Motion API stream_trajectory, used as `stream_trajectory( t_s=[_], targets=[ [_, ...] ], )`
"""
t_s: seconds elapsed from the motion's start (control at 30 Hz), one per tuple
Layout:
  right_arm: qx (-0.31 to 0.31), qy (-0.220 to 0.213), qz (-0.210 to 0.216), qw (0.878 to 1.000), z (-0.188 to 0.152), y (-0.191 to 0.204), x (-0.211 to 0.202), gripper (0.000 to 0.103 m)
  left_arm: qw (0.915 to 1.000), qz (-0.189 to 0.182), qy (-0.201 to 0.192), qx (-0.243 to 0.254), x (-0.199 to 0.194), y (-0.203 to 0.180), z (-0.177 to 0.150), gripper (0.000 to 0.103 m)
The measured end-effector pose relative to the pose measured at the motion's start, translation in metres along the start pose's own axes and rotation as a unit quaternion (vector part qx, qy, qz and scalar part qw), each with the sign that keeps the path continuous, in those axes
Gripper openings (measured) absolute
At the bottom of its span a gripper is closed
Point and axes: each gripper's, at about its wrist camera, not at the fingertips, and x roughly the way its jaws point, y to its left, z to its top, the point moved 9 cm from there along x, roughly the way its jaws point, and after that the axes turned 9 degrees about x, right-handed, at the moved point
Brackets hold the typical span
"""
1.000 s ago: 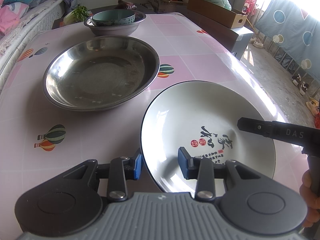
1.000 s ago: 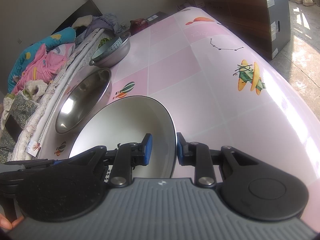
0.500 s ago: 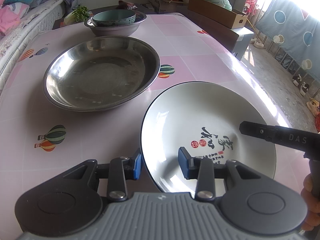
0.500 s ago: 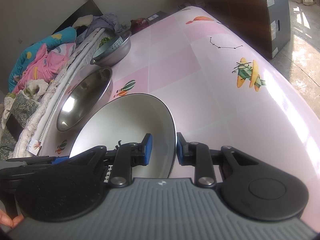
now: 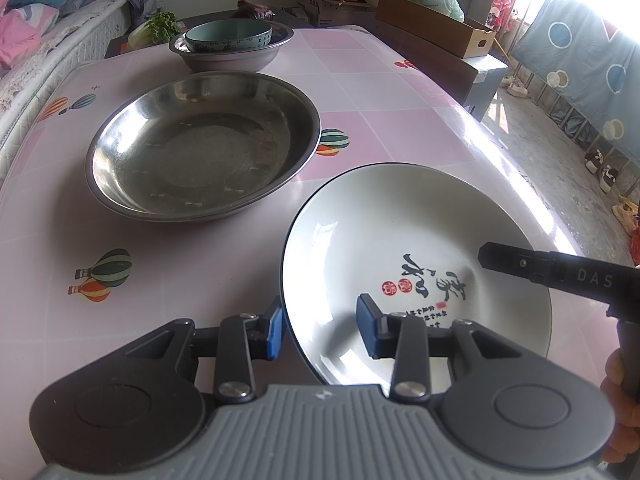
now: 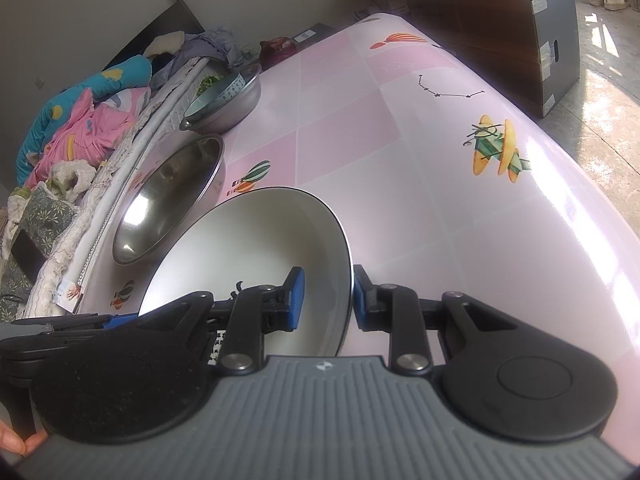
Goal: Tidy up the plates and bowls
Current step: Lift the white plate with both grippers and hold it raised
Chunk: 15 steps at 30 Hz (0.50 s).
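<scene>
Little has shifted in the past second: the white ceramic plate (image 5: 400, 248) has crept only slightly against the pink tablecloth, and both grippers remain where they were. The plate, printed with black calligraphy and red seals, stands over the near part of the table (image 5: 200, 280), caught at opposite sides of its dark rim. The left gripper (image 5: 320, 330) straddles the plate's near-left rim, one blue pad outside against the edge and the other over the inner face; whether both pads actually press cannot be told from the left wrist view. The right gripper (image 6: 328, 300) is clamped on the plate's right rim, its pads close on either side of the edge. Beyond the plate, just past its far-left edge, sits a wide stainless steel basin (image 5: 204, 146). Farther from the plate, at the table's far end, a teal bowl (image 5: 229, 36) nests inside a smaller steel bowl (image 5: 232, 58). Past the plate's right side, beyond the table, stands a cardboard box (image 5: 436, 26).
</scene>
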Motion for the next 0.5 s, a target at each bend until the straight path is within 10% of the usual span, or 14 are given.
stream_trajectory(
  t_s=[0.5],
  targets=[
    [-0.015,-0.018,-0.012,1.0,-0.0042,0.0045,-0.0022,0.027,0.9999,0.013,-0.009,0.005,-0.0008,-0.0024,0.0007,0.042]
  ],
)
